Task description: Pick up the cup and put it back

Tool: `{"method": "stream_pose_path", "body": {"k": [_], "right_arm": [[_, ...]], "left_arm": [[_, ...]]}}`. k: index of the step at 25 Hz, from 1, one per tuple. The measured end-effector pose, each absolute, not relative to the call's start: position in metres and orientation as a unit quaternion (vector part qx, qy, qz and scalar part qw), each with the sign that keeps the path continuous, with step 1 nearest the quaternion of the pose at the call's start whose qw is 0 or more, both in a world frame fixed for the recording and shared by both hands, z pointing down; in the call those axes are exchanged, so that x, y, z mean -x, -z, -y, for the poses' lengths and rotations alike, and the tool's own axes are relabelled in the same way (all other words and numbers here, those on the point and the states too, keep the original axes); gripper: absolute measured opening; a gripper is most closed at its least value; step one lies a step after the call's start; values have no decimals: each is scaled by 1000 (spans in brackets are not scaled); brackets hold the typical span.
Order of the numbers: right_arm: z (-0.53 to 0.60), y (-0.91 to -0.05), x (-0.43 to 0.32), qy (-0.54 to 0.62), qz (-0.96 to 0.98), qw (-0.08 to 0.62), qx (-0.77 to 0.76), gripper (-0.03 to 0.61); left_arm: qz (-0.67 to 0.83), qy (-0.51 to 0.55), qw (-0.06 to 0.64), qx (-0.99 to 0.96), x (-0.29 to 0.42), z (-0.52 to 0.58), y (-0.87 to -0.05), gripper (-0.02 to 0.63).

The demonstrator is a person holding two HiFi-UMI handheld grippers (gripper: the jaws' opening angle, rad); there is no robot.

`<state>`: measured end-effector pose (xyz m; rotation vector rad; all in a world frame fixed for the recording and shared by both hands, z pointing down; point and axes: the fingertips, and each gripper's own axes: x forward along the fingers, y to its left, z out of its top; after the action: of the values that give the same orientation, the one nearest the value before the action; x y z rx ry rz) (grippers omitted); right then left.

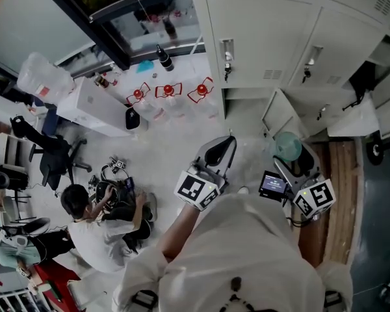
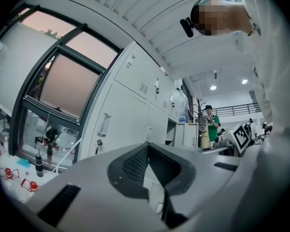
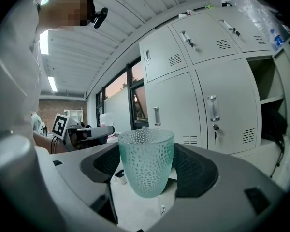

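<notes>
A frosted teal glass cup (image 3: 146, 161) stands upright between the dark pads of my right gripper (image 3: 147, 173), which is shut on it. In the head view the cup (image 1: 287, 146) shows at the tip of the right gripper (image 1: 292, 160), held in the air in front of grey lockers (image 1: 266, 38). My left gripper (image 1: 220, 152) hangs to the left of it at about the same height. Its jaws (image 2: 152, 170) are shut with nothing between them, and only a V-shaped notch shows.
A low locker door (image 1: 276, 112) stands ajar just beyond the cup. A person sits on the floor (image 1: 101, 223) at lower left among cables. Red-capped bottles (image 1: 169, 93) line the wall by the window. Another person in green (image 2: 211, 124) stands far off.
</notes>
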<state>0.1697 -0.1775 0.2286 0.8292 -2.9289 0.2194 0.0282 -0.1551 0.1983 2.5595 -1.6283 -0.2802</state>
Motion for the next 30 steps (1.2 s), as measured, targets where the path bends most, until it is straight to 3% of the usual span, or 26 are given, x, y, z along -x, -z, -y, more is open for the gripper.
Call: {"method": "stream_pose_path", "body": {"k": [20, 30], "right_arm": [[239, -335, -193, -131, 928, 117, -327, 334], [261, -442, -159, -151, 928, 132, -315, 334]], "left_arm": [[514, 51, 98, -851, -15, 220, -261, 8], [492, 37, 148, -857, -10, 252, -363, 8]]}}
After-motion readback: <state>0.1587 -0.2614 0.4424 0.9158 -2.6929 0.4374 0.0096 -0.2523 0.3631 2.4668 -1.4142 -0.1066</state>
